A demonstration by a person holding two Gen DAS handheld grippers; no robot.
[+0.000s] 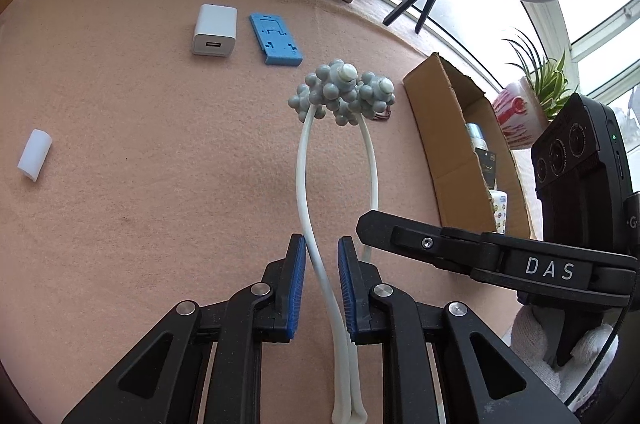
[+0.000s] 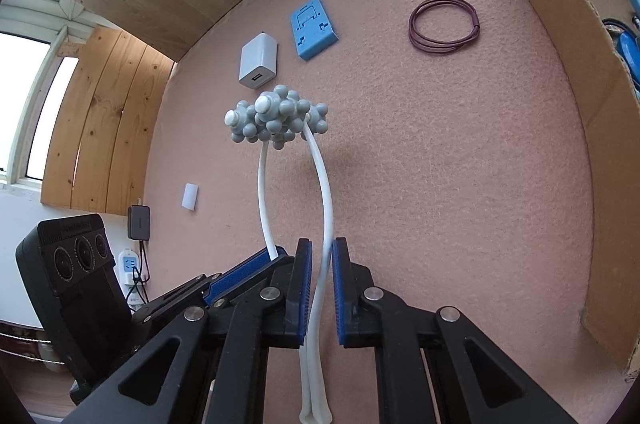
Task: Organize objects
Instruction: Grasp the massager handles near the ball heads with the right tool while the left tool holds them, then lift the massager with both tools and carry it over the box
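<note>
Massager [image 1: 344,96] with two white stems, one inside each parted hand-held gripper [image 1: 322,288] [image 2: 320,294].

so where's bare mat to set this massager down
Widest bare mat: right of the massager, between the cord coil and the box wall. Another patch lies between the charger and the white tube. Crowded up by the charger and blue stand.
</note>
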